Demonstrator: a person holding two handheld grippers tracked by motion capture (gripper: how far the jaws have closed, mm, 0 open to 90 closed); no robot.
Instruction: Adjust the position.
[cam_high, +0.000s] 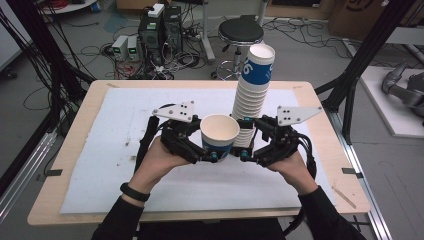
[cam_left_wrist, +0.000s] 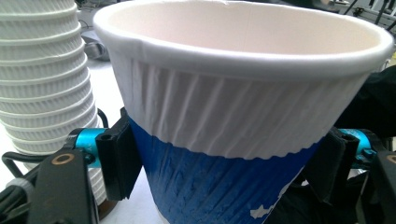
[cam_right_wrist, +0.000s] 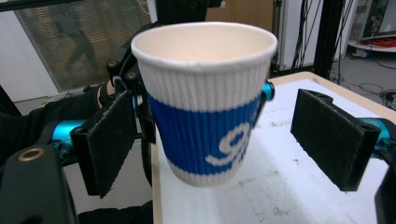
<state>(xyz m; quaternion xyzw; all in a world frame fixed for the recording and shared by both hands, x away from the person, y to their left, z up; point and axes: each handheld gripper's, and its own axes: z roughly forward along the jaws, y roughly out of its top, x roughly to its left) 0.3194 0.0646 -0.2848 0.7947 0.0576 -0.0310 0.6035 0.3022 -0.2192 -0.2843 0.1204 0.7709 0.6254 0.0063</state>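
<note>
Presently, the left hand-held gripper (cam_high: 212, 150) is gripping a single paper cup (cam_high: 219, 134), its jaws pressing on opposite sides of the blue band, as the left gripper view confirms (cam_left_wrist: 243, 140). The cup is being held upright and clear of the desk (cam_high: 75, 150), above the white mat (cam_high: 120, 120), with its mouth open and its inside bare. Its upper wall is white and ribbed; the lower band is blue and is carrying a large white figure that is reading as a "9" in the right gripper view (cam_right_wrist: 210, 121), the remainder of the marking being out of sight.

Just beside the cup, a tall stack of cups (cam_high: 252, 95) of the same pattern is standing on the mat, leaning slightly; the top cup is showing a white "6" or "9" on blue, which I cannot settle. The right hand-held gripper (cam_high: 246, 150) is sitting at the base of that stack with its jaws spread wide, holding nothing. Behind the desk, a black stool (cam_high: 240, 32) and computer cases (cam_high: 160, 27) are standing on the floor.
</note>
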